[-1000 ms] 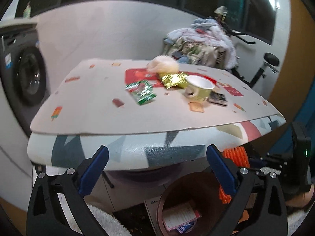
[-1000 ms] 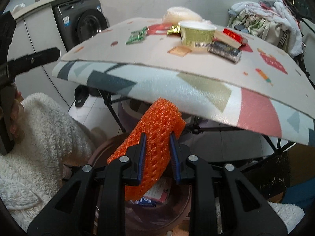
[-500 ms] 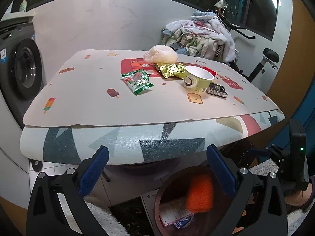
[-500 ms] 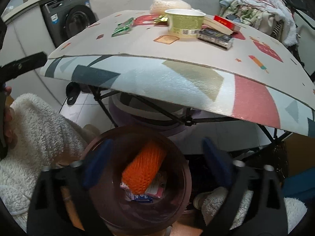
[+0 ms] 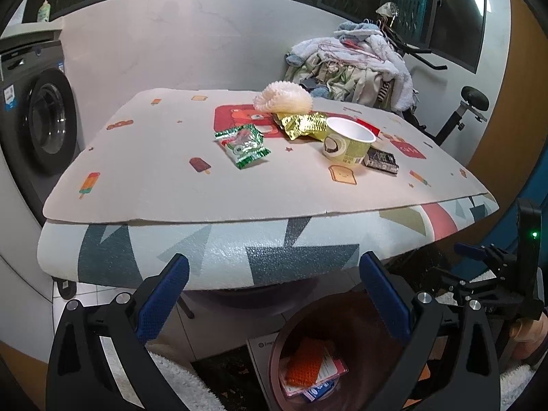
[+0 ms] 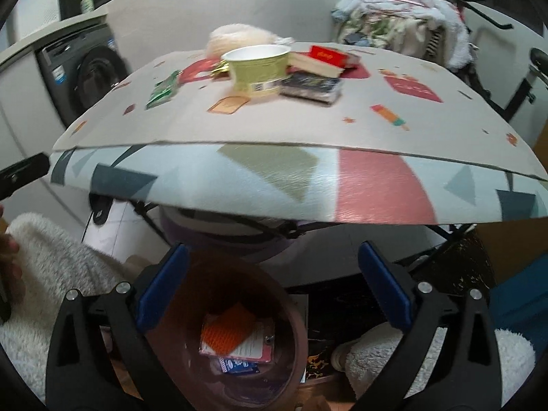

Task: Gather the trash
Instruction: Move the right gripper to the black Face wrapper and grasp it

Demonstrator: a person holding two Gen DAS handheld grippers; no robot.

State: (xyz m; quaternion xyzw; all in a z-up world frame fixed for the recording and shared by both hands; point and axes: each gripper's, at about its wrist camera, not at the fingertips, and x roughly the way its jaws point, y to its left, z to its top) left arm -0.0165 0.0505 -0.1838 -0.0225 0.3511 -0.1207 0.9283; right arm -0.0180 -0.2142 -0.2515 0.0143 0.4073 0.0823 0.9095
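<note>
Orange mesh (image 6: 228,329) in brown bin (image 6: 291,328), labels unreadable, left claw (image 5: 274,294) and right claw (image 6: 272,286) spread wide, empty.

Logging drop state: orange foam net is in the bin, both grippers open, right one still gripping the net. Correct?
Not quite. The right gripper is open and empty; the right wrist view shows the orange foam net lying loose in the bin. The left gripper is open too.

The orange mesh (image 6: 228,329) covers part of the packets (image 6: 253,346) beneath; right wrist view is motion-blurred.
</note>
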